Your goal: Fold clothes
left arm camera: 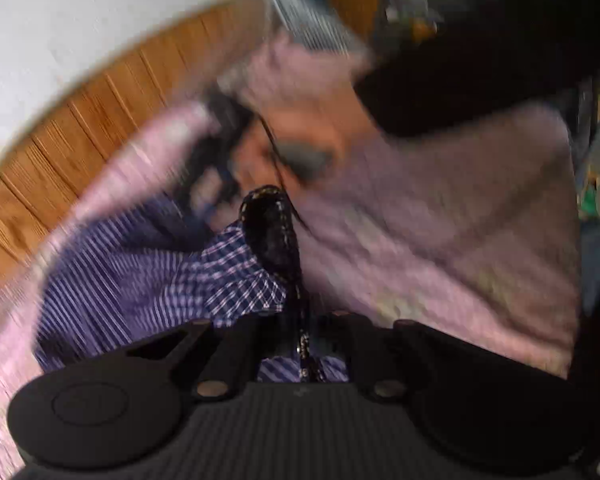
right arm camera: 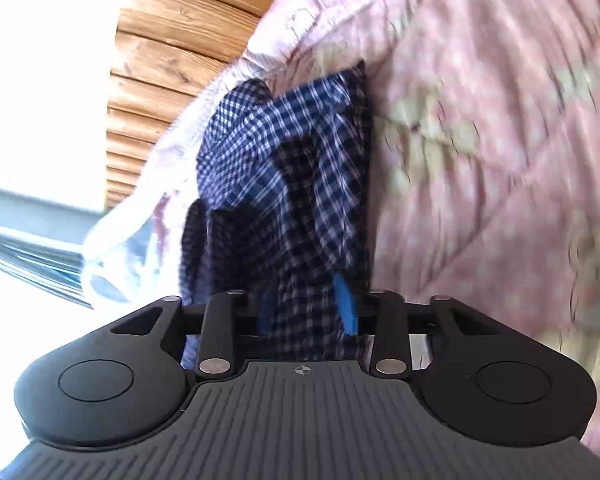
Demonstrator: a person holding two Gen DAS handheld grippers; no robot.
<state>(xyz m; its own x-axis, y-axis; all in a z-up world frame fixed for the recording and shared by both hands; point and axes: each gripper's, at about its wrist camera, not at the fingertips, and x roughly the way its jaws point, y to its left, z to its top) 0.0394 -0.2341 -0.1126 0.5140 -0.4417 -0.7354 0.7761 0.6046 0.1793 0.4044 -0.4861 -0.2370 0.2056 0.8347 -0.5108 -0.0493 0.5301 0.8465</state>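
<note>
1. The left gripper (left arm camera: 278,240) has its dark fingers pinched together on an edge of the checked shirt (left arm camera: 236,276), which bunches just to their left.
2. The right gripper (right arm camera: 308,308) is clamped on the same shirt (right arm camera: 284,168); cloth fills the gap between its blue pads (right arm camera: 346,308) and drapes ahead of them.
3. In the blurred left view, the person's hand (left arm camera: 300,128) holds the right gripper (left arm camera: 216,148) beyond the shirt.
4. The shirt hangs over a pink quilt (right arm camera: 480,140), beside wooden boards (right arm camera: 172,60).
</note>
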